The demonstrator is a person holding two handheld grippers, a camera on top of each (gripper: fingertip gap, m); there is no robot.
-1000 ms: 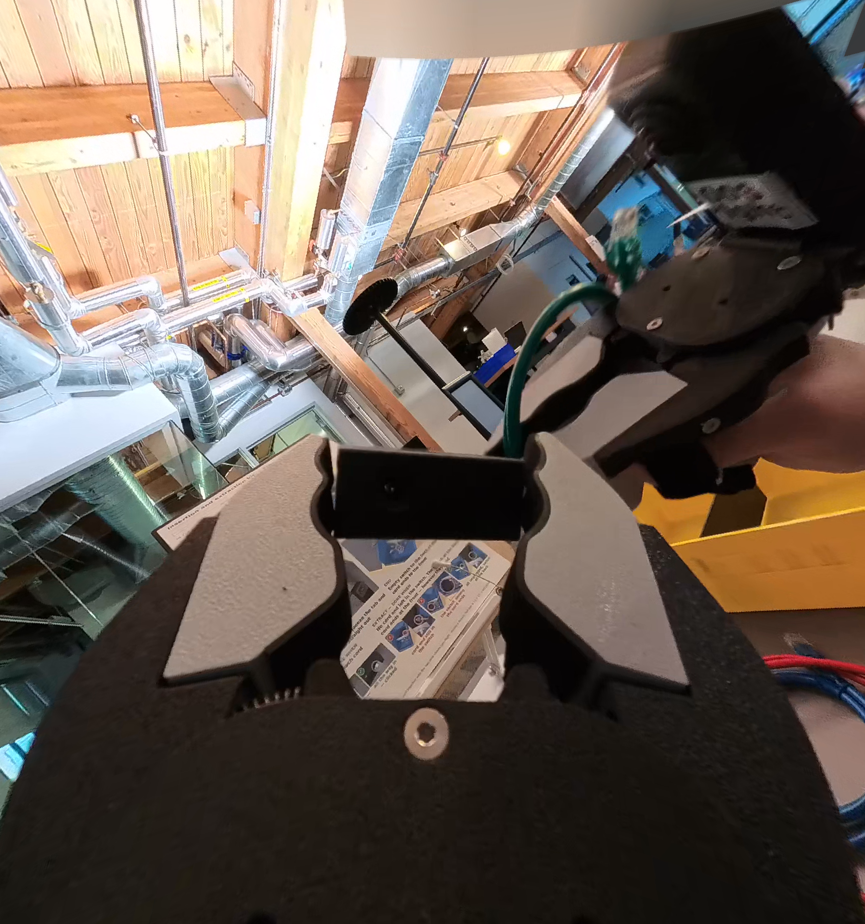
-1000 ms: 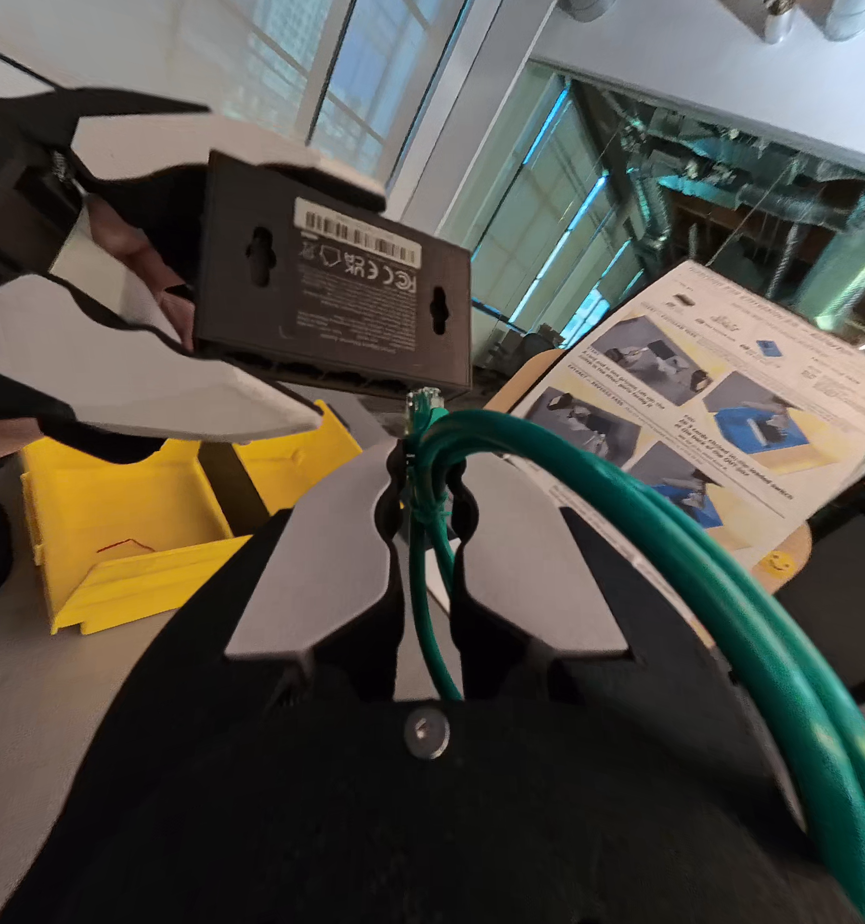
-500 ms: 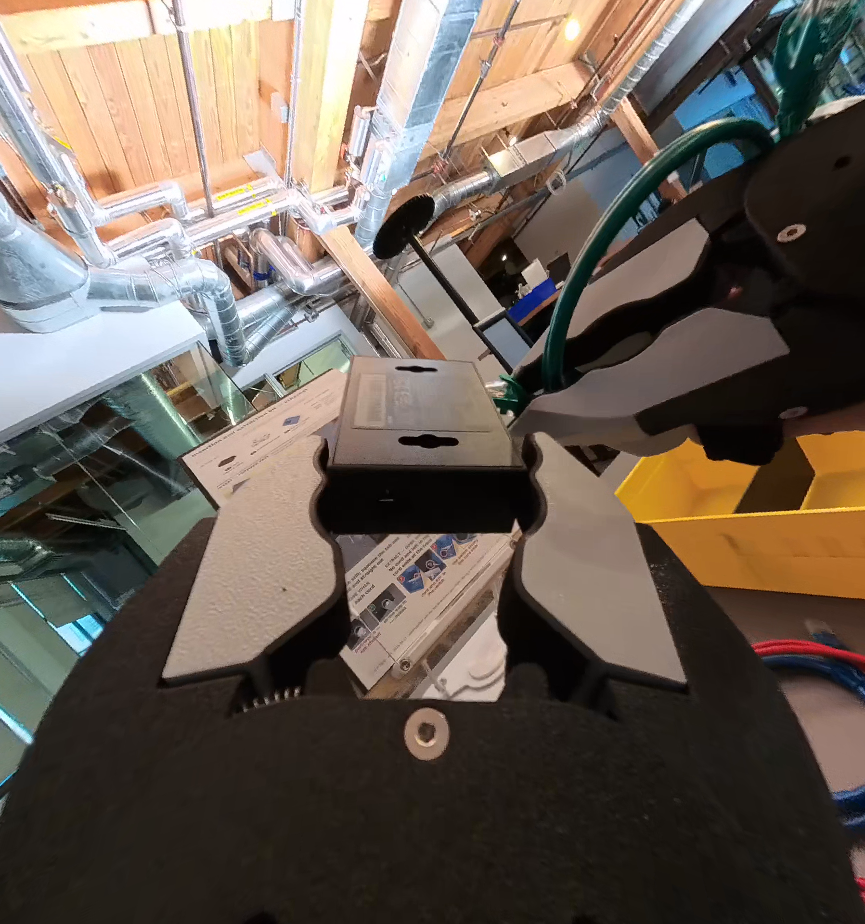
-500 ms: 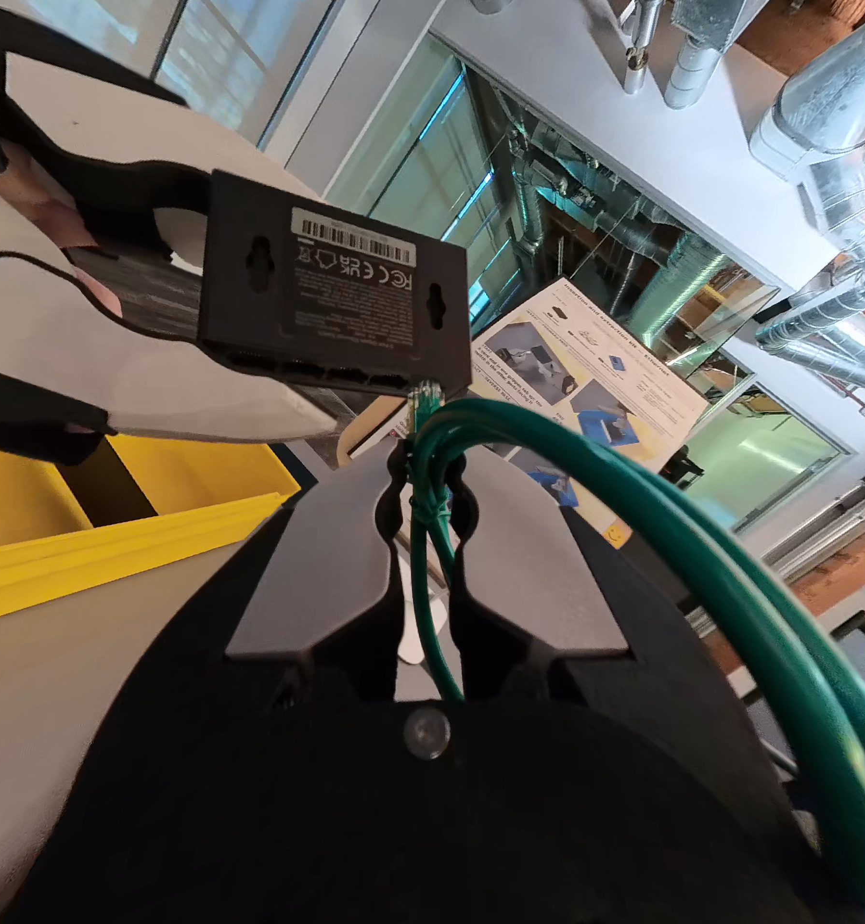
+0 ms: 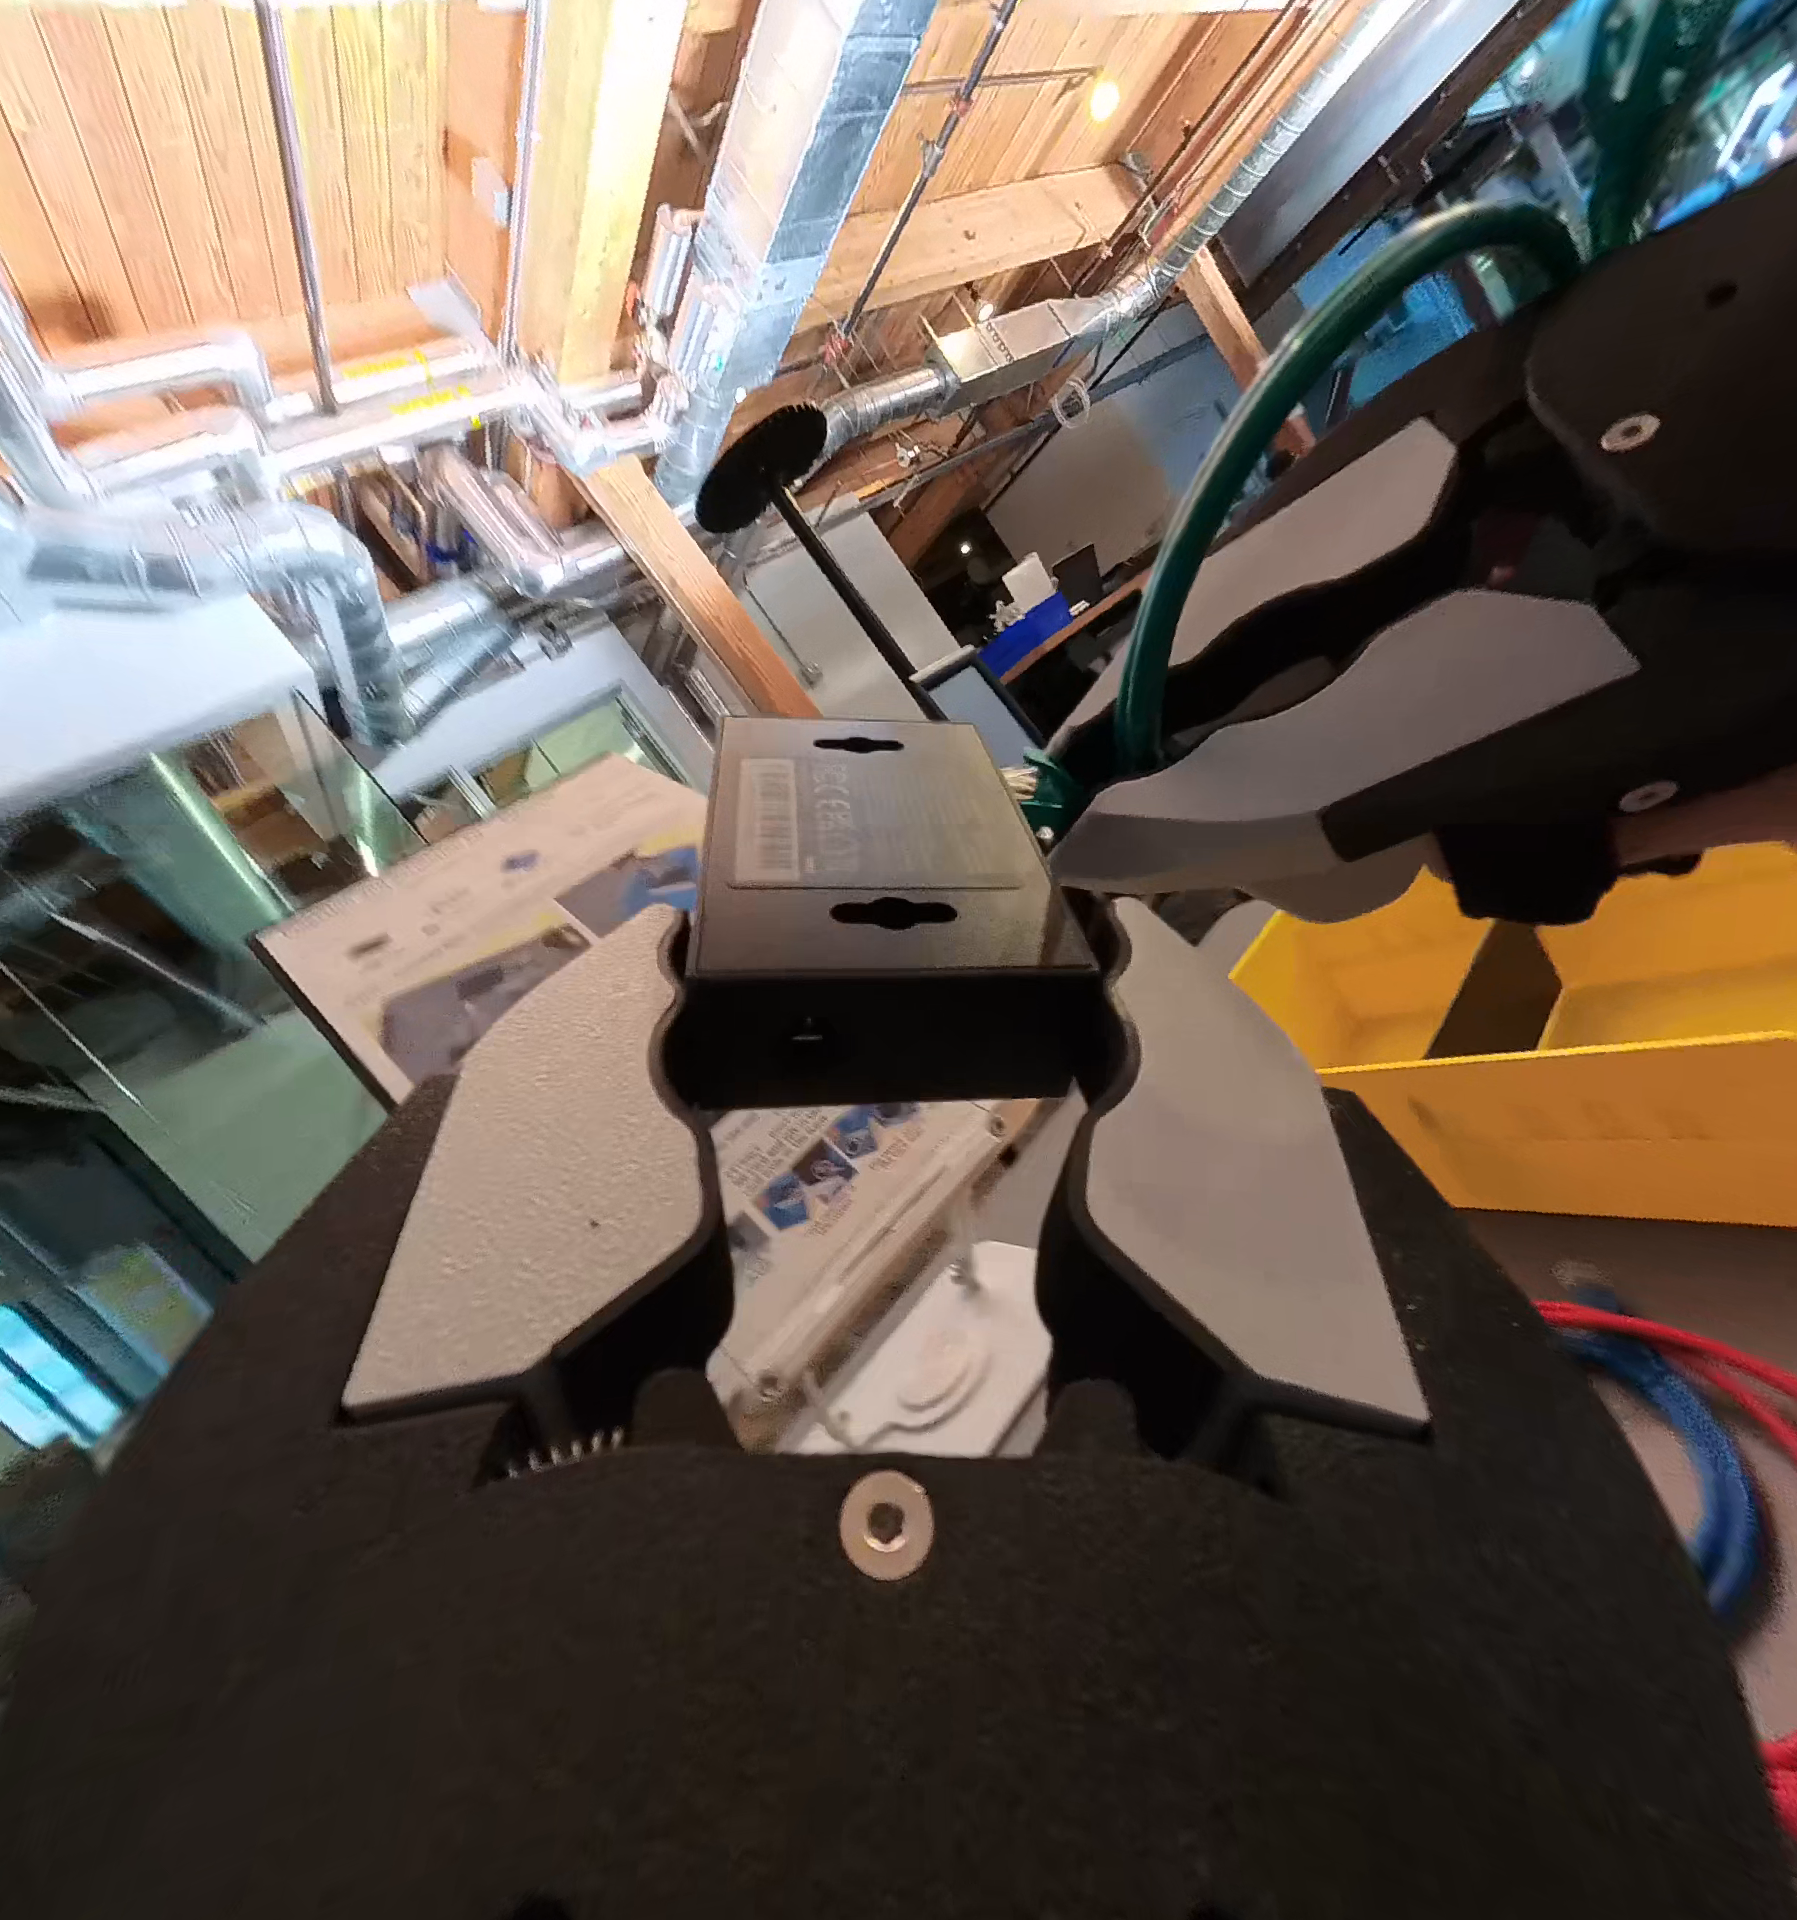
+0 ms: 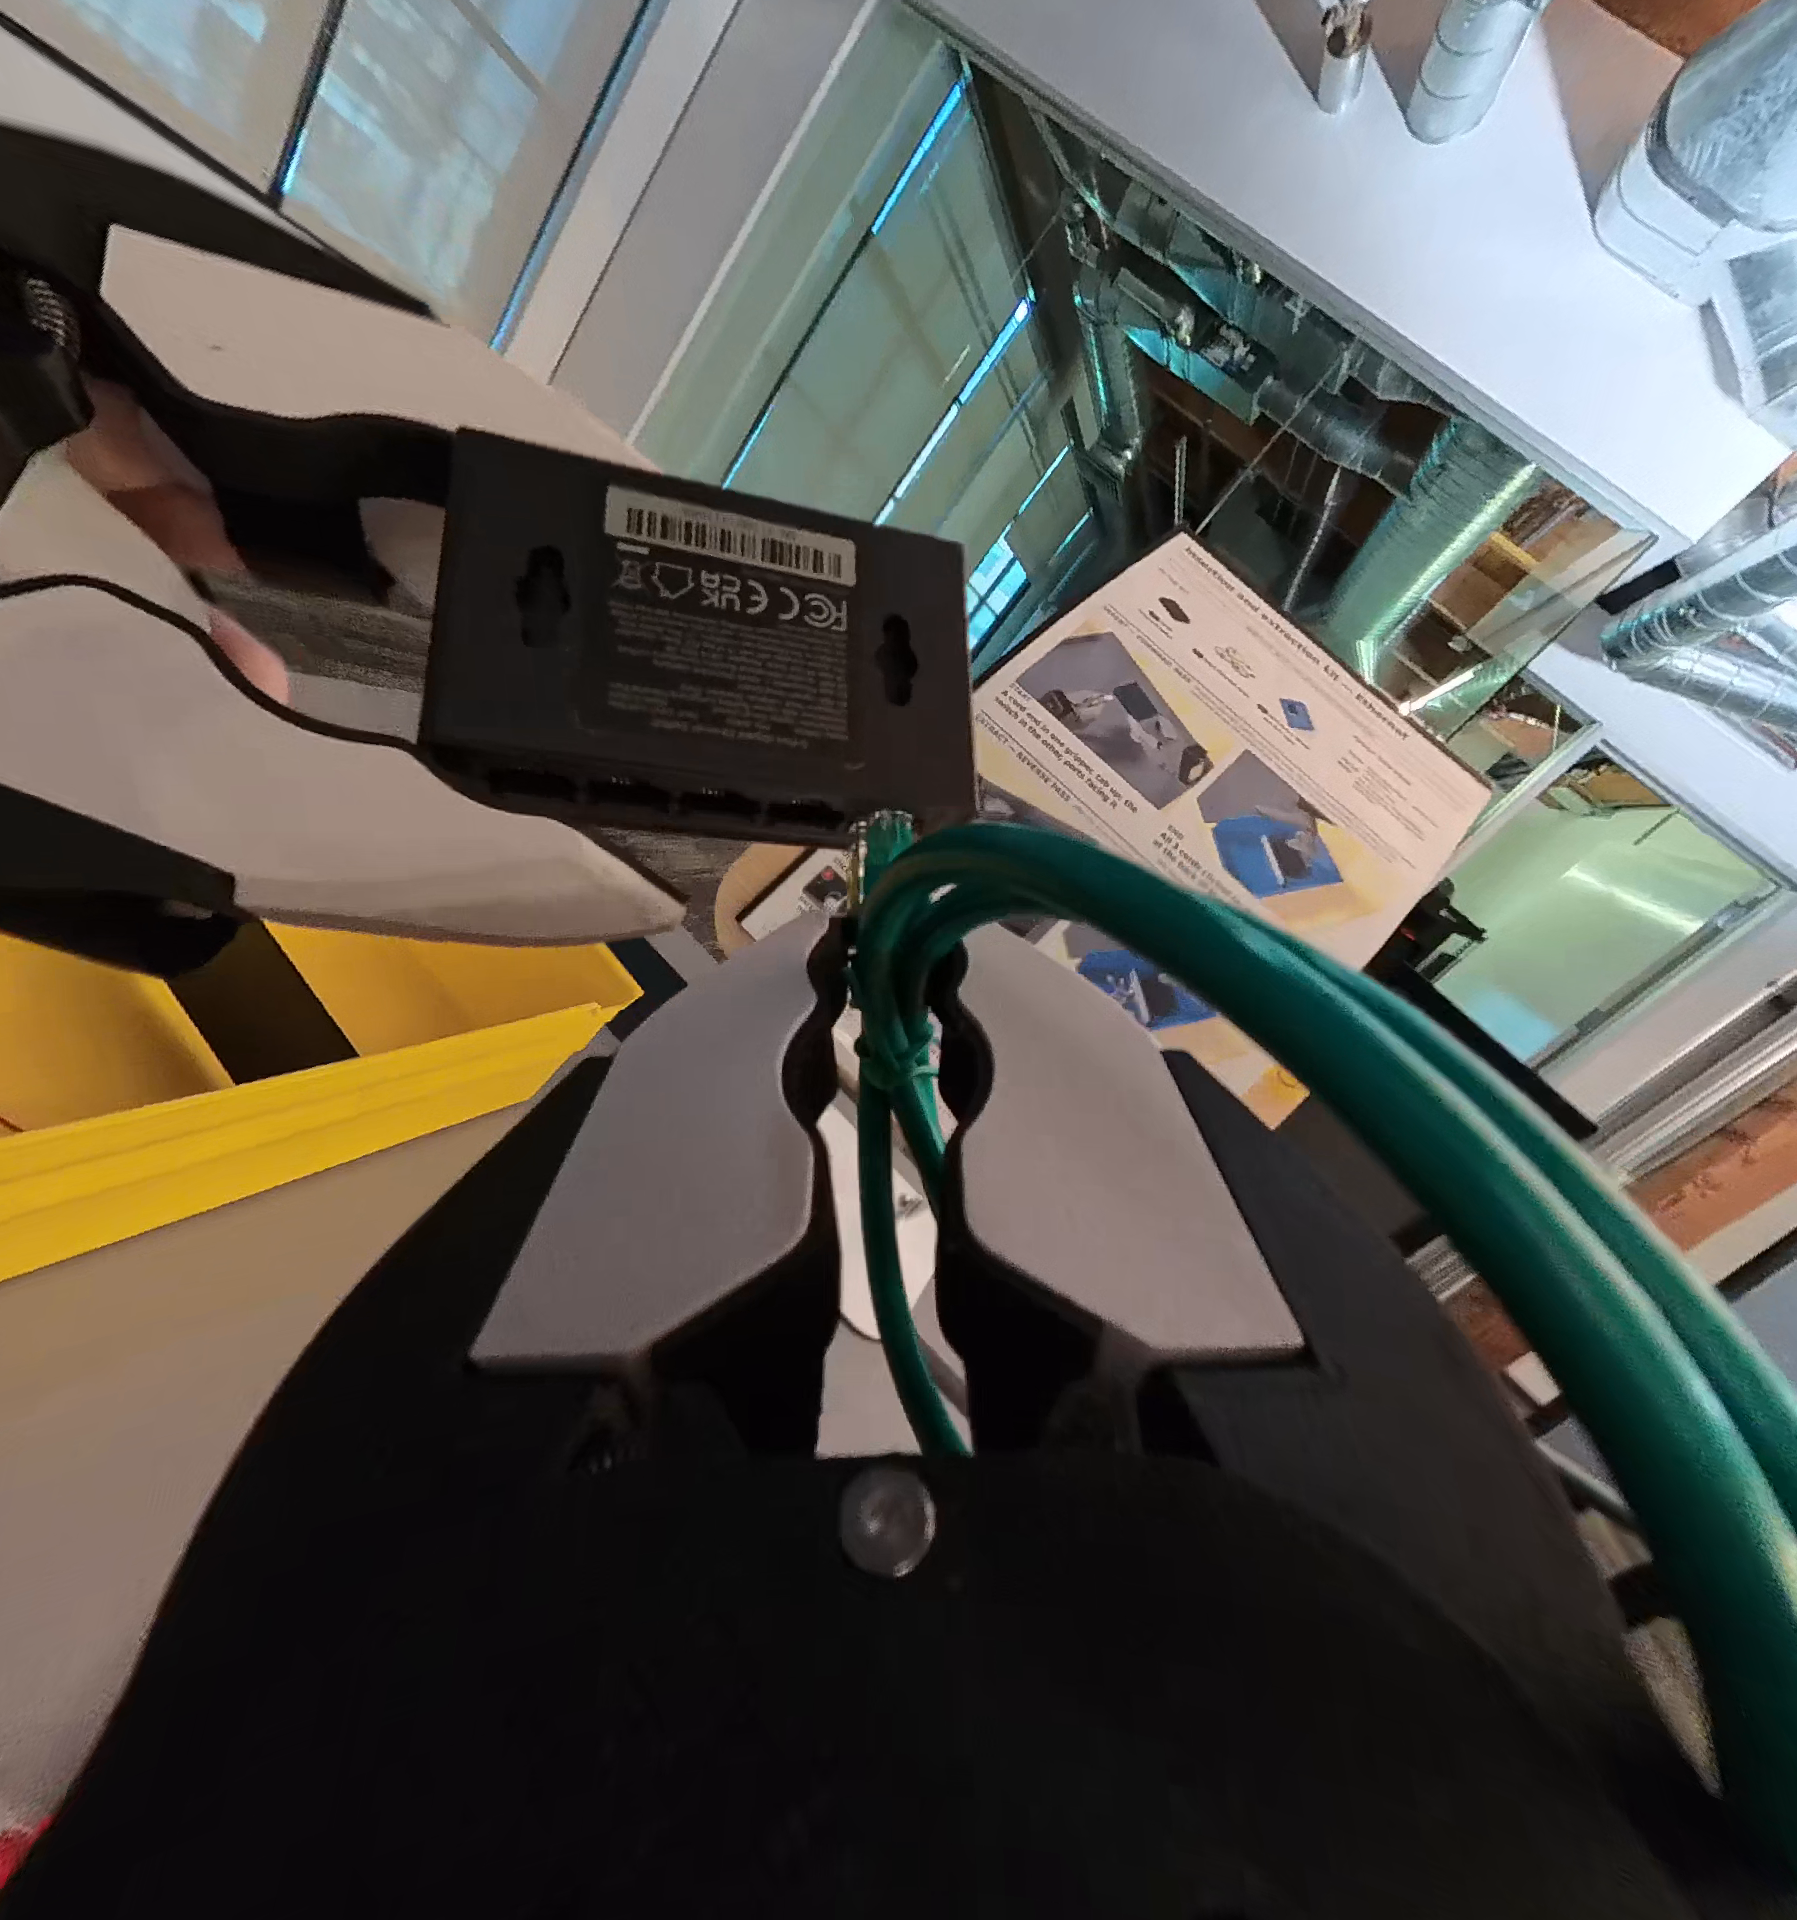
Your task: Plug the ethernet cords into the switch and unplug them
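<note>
My left gripper (image 5: 889, 997) is shut on the black switch (image 5: 878, 883) and holds it in the air, underside with its label facing up. In the right wrist view the switch (image 6: 707, 655) shows its row of ports along the lower edge. My right gripper (image 6: 889, 977) is shut on the green ethernet cord (image 6: 1289, 1049), just behind its plug (image 6: 878, 847). The plug tip sits at the rightmost port of the switch; I cannot tell whether it is inside. In the left wrist view the right gripper (image 5: 1065, 821) meets the switch's right side.
A yellow bin (image 5: 1600, 1101) stands at the right on the grey table. Blue (image 5: 1694, 1455) and red (image 5: 1787, 1392) cords lie on the table at the right. A printed instruction sheet (image 6: 1237, 727) stands behind the switch. The yellow bin (image 6: 250, 1091) also shows at the left.
The two grippers have come together. The switch has tilted so that its underside shows, and the green plug has moved up to the switch's port edge.
</note>
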